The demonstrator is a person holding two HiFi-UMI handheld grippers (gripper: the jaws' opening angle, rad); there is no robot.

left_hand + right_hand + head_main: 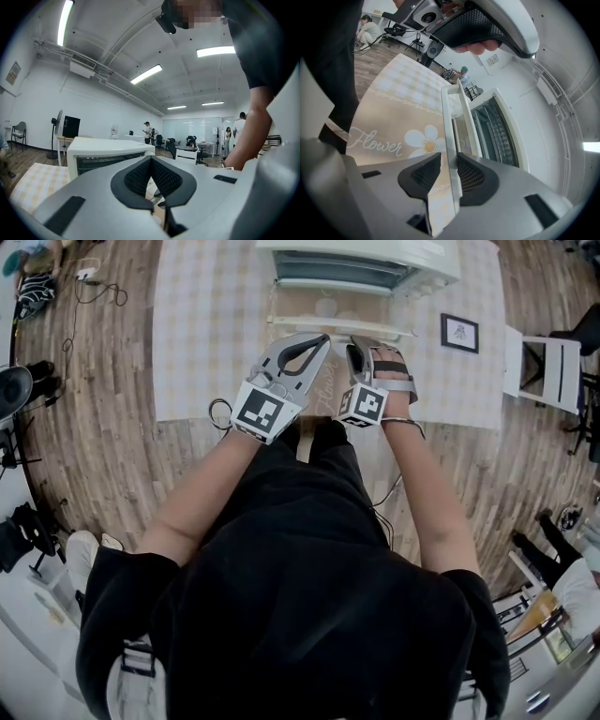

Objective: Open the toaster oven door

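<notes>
A white toaster oven (361, 263) stands at the far edge of the checked tablecloth (206, 334). Its glass door (337, 307) hangs down open toward me, and the white handle bar (342, 327) forms its near edge. In the right gripper view the handle bar (450, 140) runs between the pads of my right gripper (449, 171). The jaws stand open, with a thin gap at the left pad. The oven's rack (497, 126) shows behind the door. My left gripper (322, 337) hovers just left of it over the handle, shut and holding nothing, and its view looks level past the oven (108, 152).
A small framed card (459, 332) stands on the cloth to the right of the oven. A white chair (548, 371) is beside the table's right end. A fan (14, 390) and cables (94, 287) lie on the wooden floor at left. A beige flower mat (393, 117) covers the cloth under the door.
</notes>
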